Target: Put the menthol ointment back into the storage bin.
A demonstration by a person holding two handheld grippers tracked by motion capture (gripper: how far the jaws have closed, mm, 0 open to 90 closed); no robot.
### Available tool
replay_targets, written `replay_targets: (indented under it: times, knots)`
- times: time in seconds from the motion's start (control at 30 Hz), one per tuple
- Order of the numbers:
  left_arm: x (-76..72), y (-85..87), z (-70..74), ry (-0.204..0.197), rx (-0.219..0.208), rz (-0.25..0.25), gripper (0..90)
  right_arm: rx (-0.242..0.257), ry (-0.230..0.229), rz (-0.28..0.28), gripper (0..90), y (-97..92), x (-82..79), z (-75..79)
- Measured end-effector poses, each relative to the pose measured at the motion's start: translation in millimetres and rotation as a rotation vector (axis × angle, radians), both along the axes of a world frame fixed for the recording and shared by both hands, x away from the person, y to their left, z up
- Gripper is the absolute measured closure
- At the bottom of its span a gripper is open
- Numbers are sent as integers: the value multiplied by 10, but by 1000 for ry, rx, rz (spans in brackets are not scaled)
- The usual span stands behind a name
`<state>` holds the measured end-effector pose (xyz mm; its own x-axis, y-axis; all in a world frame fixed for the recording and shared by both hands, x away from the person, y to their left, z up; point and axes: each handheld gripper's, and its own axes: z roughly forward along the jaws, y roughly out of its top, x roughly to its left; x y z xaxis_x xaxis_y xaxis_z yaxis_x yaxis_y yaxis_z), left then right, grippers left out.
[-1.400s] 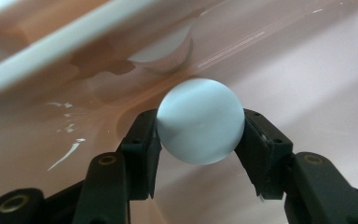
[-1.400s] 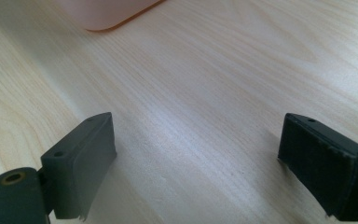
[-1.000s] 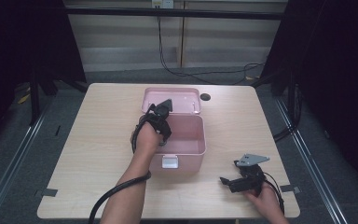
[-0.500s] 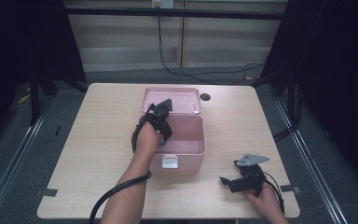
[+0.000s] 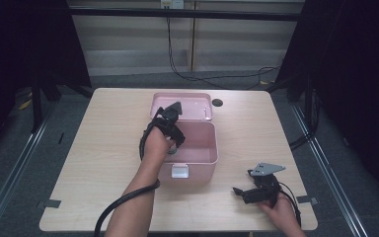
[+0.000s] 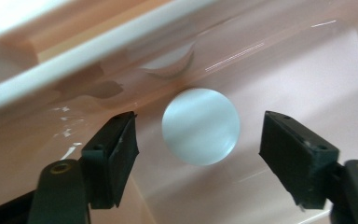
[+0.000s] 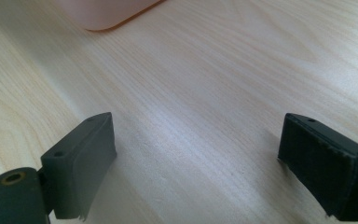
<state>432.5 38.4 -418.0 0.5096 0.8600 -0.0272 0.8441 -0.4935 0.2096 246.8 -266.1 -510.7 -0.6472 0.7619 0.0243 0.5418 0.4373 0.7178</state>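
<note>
A pink box (image 5: pixel 211 129) stands open in the middle of the table, its lid (image 5: pixel 182 105) leaning back behind it. My left gripper (image 5: pixel 173 144) reaches down into the box at its left side. In the left gripper view its jaws stand open around a pale round disc (image 6: pixel 200 126) lying on the box floor (image 6: pixel 307 70), with gaps on both sides. My right gripper (image 5: pixel 238 191) rests low over the wooden table (image 5: pixel 103 133) at the front right, jaws open with bare wood (image 7: pixel 205 116) between them. A corner of the pink box (image 7: pixel 103 13) shows ahead of it.
A white latch (image 5: pixel 179 171) sits on the box's front wall. A small dark round mark (image 5: pixel 217 102) lies on the table right of the lid. Cables trail from both grippers toward the front edge. Dark floor and black posts surround the table.
</note>
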Motion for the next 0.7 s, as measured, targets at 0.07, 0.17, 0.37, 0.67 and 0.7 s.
replay_targets:
  times: [0.07, 0.17, 0.37, 0.67, 0.7]
  knots:
    - [-1, 9, 13, 1, -7, 5, 243, 0, 0, 0, 102, 0, 0, 0]
    - [-4, 21, 37, 9, -15, -4, 241, 0, 0, 0, 102, 0, 0, 0]
    - [-29, 27, 107, 18, -35, 8, 234, 0, 0, 0, 102, 0, 0, 0]
    - [-61, 110, 225, 15, -46, 1, 234, 0, 0, 0, 102, 0, 0, 0]
    - [-64, 122, 238, 19, -45, -1, 234, 0, 0, 0, 102, 0, 0, 0]
